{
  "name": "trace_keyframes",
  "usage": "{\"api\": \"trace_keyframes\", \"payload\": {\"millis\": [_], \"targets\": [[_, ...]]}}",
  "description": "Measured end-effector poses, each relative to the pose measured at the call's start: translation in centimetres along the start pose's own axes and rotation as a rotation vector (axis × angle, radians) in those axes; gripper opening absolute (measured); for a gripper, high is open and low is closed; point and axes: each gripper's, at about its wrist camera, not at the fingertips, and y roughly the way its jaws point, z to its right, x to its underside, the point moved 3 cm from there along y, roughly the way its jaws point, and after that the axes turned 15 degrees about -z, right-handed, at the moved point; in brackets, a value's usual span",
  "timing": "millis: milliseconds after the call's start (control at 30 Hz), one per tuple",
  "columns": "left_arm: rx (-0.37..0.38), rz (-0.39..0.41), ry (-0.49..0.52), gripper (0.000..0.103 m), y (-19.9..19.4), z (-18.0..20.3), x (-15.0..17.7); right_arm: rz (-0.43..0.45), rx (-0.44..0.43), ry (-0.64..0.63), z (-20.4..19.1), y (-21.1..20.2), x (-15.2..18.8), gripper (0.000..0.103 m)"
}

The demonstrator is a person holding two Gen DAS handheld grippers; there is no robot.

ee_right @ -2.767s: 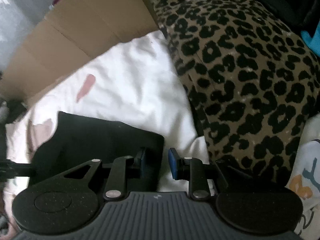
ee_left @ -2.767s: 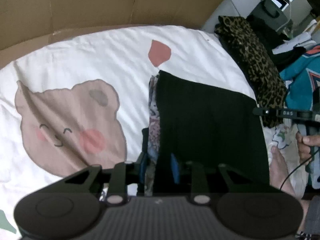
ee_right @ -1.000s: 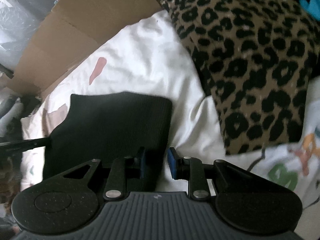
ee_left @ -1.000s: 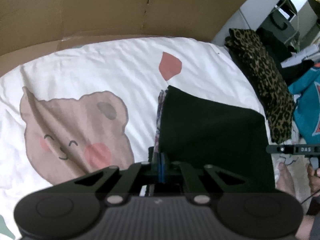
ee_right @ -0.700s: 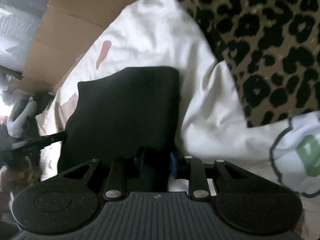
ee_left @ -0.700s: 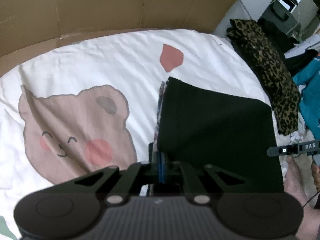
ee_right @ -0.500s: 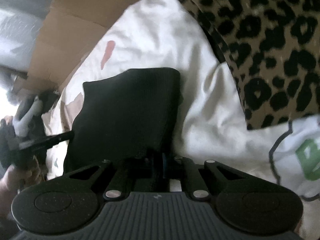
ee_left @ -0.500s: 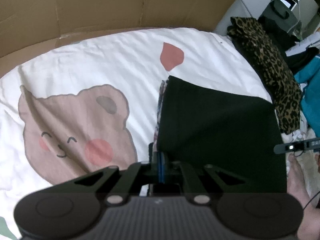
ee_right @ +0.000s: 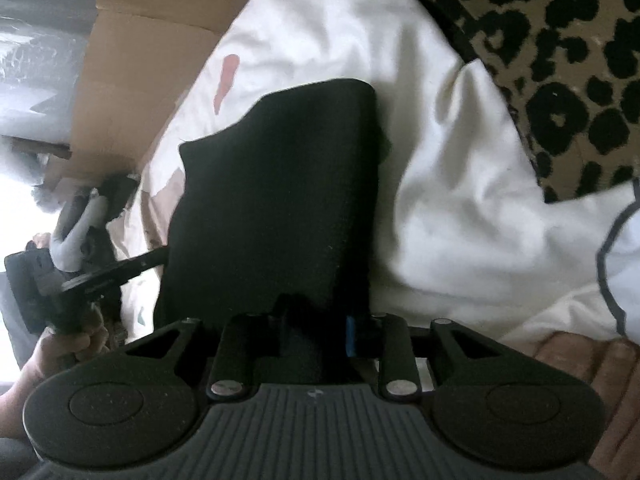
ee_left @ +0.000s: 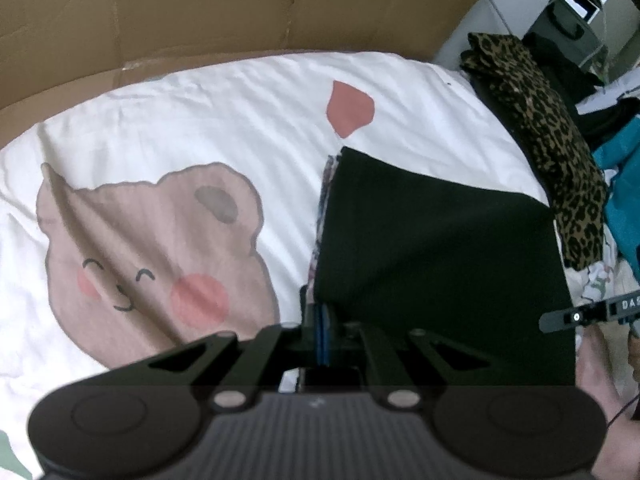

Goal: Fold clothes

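A folded black garment (ee_left: 432, 264) lies on a white bear-print sheet (ee_left: 152, 240), over a patterned cloth whose edge (ee_left: 324, 196) shows along its left side. My left gripper (ee_left: 322, 332) is shut on the garment's near left corner, pads pressed together. In the right wrist view the same black garment (ee_right: 280, 184) runs between the fingers of my right gripper (ee_right: 316, 328). Its jaws are opening, standing apart with the cloth's near right edge bunched loosely between them. The left gripper (ee_right: 100, 276) shows at that view's left; the right one (ee_left: 580, 316) sits at the left view's right edge.
A leopard-print garment (ee_left: 552, 132) lies right of the black one, with teal clothing (ee_left: 624, 176) and a white printed garment (ee_right: 624, 240) beyond. Cardboard (ee_left: 240, 8) walls the far side of the sheet. A person's hands (ee_right: 60, 352) hold the grippers.
The right gripper sank toward the black garment's near right edge, closed on it, and its jaws have since parted again. The left gripper stayed shut on its corner.
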Motion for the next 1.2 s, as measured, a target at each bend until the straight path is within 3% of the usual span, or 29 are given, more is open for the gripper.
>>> {"api": "trace_keyframes", "payload": {"millis": [33,67,200,300,367,500,833,1000,1067,1167,1200], "targets": [[-0.005,-0.012,0.005,0.006,-0.2,0.0,-0.2,0.004,-0.005,-0.005,-0.1,-0.1,0.0,0.008],[-0.011,-0.02,0.005,0.013,-0.7,-0.1,-0.4,0.006,-0.006,-0.007,-0.2,-0.3,0.1,0.008],[0.019,-0.013,-0.022,0.054,-2.2,-0.7,-0.7,0.024,-0.029,0.011,-0.7,-1.3,0.4,0.007],[0.1,0.002,-0.044,0.054,-2.1,-0.7,-0.8,0.023,-0.015,-0.001,-1.1,-1.4,0.4,0.007],[0.192,0.001,-0.076,0.056,-1.5,-0.8,-1.0,0.019,-0.003,-0.009,-1.2,-1.4,0.3,0.007],[0.169,-0.022,-0.097,0.06,0.5,-1.3,-1.1,0.016,0.014,-0.022,-1.4,-1.2,0.3,0.007],[0.353,-0.072,-0.194,0.061,4.0,-3.0,-0.8,0.006,0.051,-0.012,0.1,-0.5,0.3,0.007],[0.356,-0.049,-0.162,0.038,3.2,-2.9,-0.9,0.006,0.051,-0.007,0.1,-0.5,0.4,0.007],[0.364,-0.041,-0.162,0.034,2.6,-3.0,-0.8,0.009,0.052,-0.017,-0.3,-0.7,0.4,0.007],[0.388,-0.03,-0.155,0.034,2.0,-3.3,-0.6,0.017,0.043,-0.027,-0.8,-1.2,0.4,0.008],[0.389,-0.031,-0.145,0.04,2.0,-3.4,-0.5,0.019,0.038,-0.025,-0.9,-1.2,0.4,0.008]]}}
